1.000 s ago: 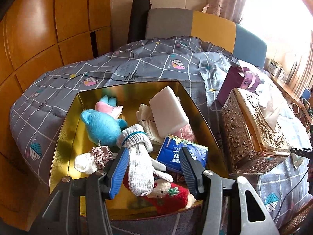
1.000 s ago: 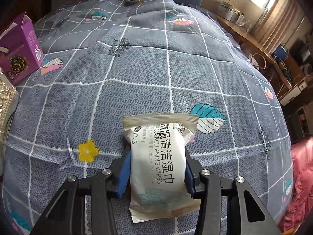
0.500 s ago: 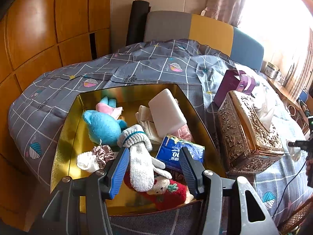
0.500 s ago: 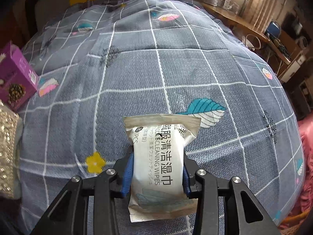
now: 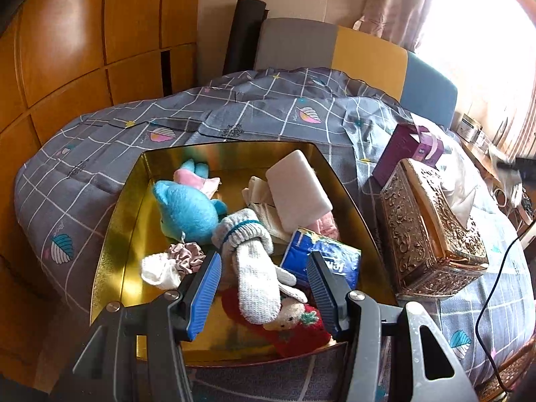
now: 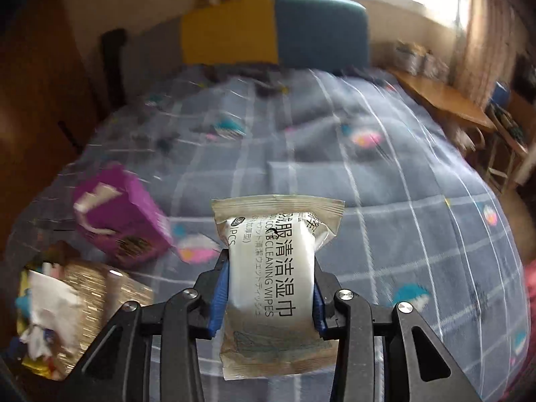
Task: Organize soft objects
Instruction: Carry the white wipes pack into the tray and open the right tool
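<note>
My right gripper [image 6: 270, 296] is shut on a white pack of cleaning wipes [image 6: 273, 268] and holds it above the grey quilt [image 6: 385, 201]. My left gripper [image 5: 264, 288] is open and empty, above the near edge of a gold tray [image 5: 114, 234]. The tray holds a blue plush toy [image 5: 187, 211], a white knit glove [image 5: 251, 268], a blue tissue pack [image 5: 335, 261], a white sponge block [image 5: 298, 191], a red plush [image 5: 294, 331], scrunchies [image 5: 181, 261] and folded cloths.
An ornate gold tissue box [image 5: 432, 234] stands right of the tray, with a purple box [image 5: 408, 154] behind it. Both also show in the right wrist view, the purple box [image 6: 124, 214] blurred. A black cable [image 5: 492, 288] runs at the right. Wooden wardrobe left, headboard behind.
My right gripper has lifted the wipes pack off the quilt and swung left; the purple box and gold box come into its view. My left gripper has drawn back a little.
</note>
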